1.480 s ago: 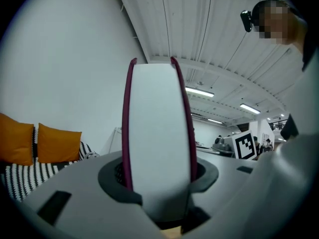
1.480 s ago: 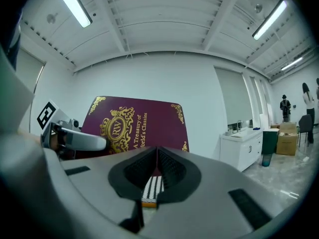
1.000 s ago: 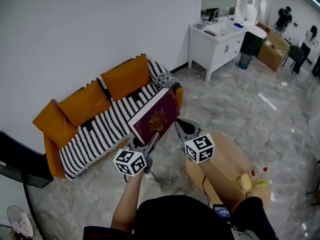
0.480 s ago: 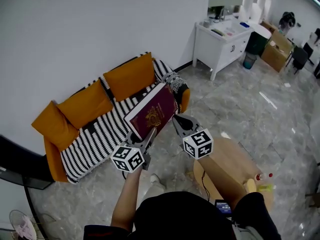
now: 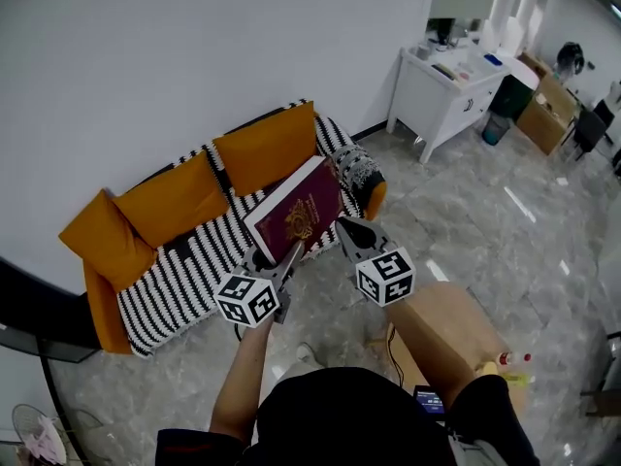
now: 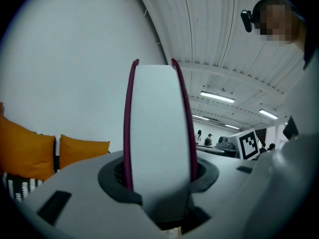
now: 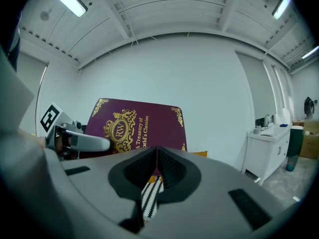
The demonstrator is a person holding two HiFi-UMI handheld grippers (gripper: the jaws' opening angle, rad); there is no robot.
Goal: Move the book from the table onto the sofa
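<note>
Sofa (image 5: 194, 260) ahead, white cabinet (image 5: 439, 95) further right | my left hand-held gripper (image 5: 286, 257) grasps book (image 5: 296, 214) by its lower edge | right hand-held gripper (image 5: 345, 227) clenched, empty, just beside book.

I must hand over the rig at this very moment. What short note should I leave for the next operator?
Left gripper: jaws shut on the book, across its thickness, at its lower edge.
Right gripper: jaws together, tips at the book's lower right corner; I cannot tell if they pinch the cover.
Book: in the air, tilted, cover up, in front of the sofa, not on it.
Done: book lifted.
Left to do: carry it over the striped seat, lay it down, open the jaws.
</note>
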